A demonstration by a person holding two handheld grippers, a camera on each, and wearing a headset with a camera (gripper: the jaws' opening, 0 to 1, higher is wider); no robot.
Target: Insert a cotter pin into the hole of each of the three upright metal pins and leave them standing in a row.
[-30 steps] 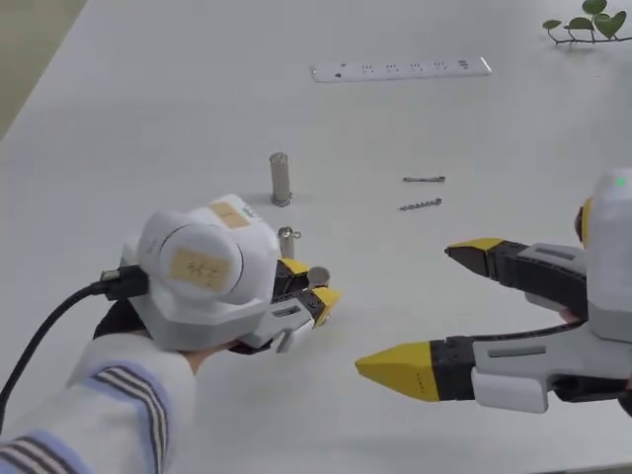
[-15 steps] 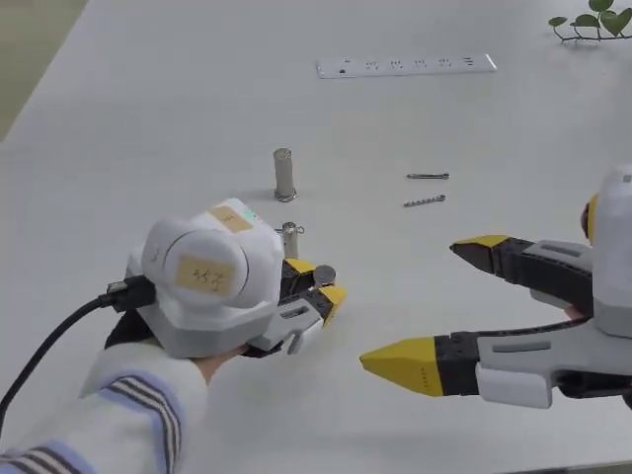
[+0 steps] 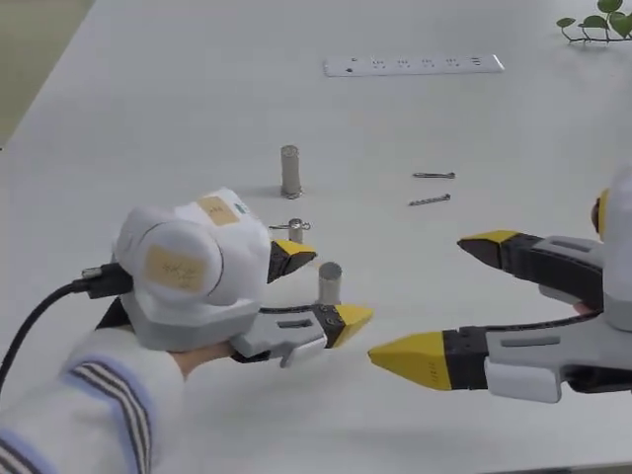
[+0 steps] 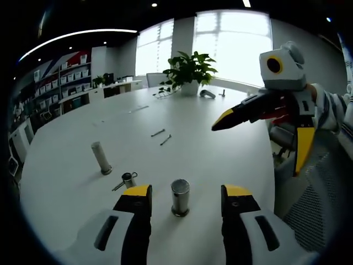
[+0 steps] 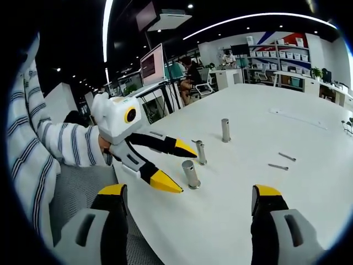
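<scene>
Three short metal pins stand on the white table (image 3: 178,109). The nearest pin (image 3: 330,283) (image 4: 180,196) (image 5: 191,174) is upright between the jaws of my open left gripper (image 3: 326,286), not touching either. Behind it, the middle pin (image 3: 295,230) (image 4: 128,179) (image 5: 202,153) has a cotter pin through it. The far pin (image 3: 290,171) (image 4: 101,158) (image 5: 225,130) stands bare. Two loose cotter pins (image 3: 434,176) (image 3: 430,200) lie to the right. My right gripper (image 3: 432,296) (image 4: 256,146) hovers open and holds nothing, right of the nearest pin.
A white power strip (image 3: 413,65) lies at the far side of the table, and a plant (image 3: 597,25) (image 4: 187,69) sits at the far right. A black cable (image 3: 39,316) trails from the left gripper. A striped sleeve (image 3: 99,405) covers the near left.
My left gripper was shut on the nearest pin and has opened. That pin now stands free and upright between the spread jaws. The right gripper has stayed open and barely moved.
</scene>
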